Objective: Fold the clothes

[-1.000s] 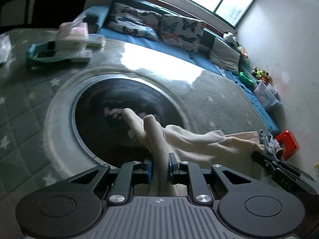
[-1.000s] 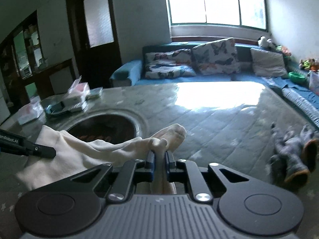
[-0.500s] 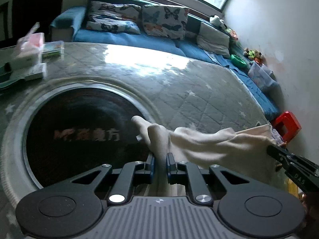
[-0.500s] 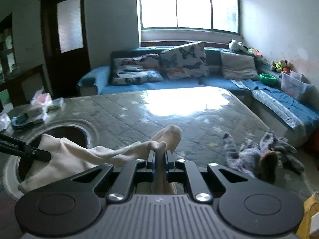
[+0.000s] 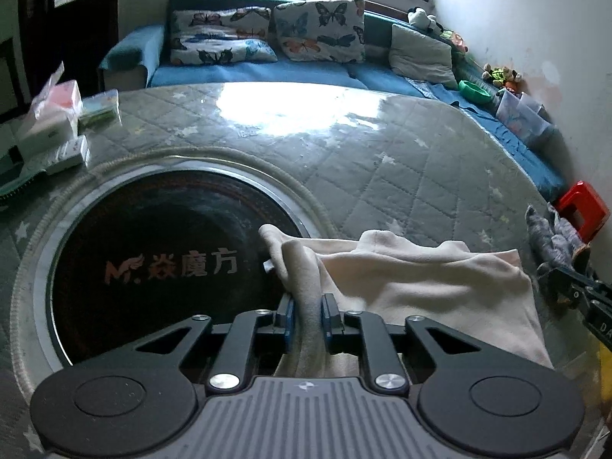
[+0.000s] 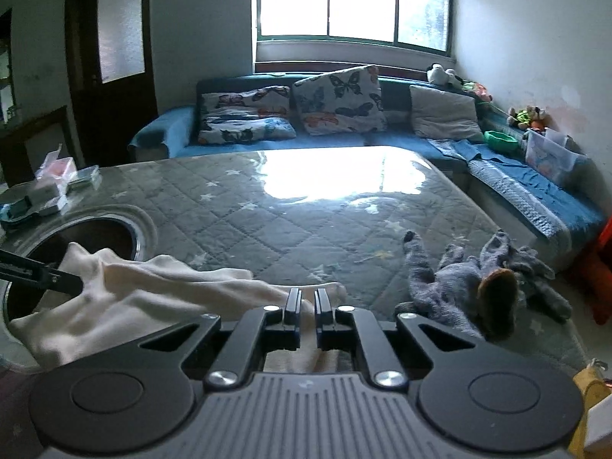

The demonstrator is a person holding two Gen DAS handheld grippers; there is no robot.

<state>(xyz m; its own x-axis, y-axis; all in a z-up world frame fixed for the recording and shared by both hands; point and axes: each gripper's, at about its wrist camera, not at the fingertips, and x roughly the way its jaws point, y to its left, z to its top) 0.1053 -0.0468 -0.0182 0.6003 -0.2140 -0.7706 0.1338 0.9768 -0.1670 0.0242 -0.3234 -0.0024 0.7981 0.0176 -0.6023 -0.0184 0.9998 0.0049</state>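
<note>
Room: a living room is showing, with a blue sofa under a bright window and a large table covered in a grey quilted, star-printed cloth under a glossy sheet.
Landmark: a round dark burner plate is sitting sunk into the table, ringed in metal.
Garment place: the cream garment is lying partly on the table, spreading from the burner plate's near rim away towards the table's right edge.
Left hand-held gripper: its jaws are closing tight on a bunched fold of the cream garment, right at the burner plate's rim.
Right hand-held gripper: its jaws are standing almost together with a narrow gap, and cream cloth is running between and beneath them; it appears to be pinching the garment, well away from the burner plate.
Garment look: soft, thick, fleecy knit, wrinkling in loose ridges between the two grips, not yet flat.
Other clothing: a grey garment is lying crumpled beyond the right hand-held gripper, farther still from the burner plate.
Risk: the thin right-side pinch is looking likely to slip if the cloth is pulled taut, dropping that end.
Risk: slack cloth could be sagging onto the burner plate, or folding crooked because the ridges are not smoothed.
</note>
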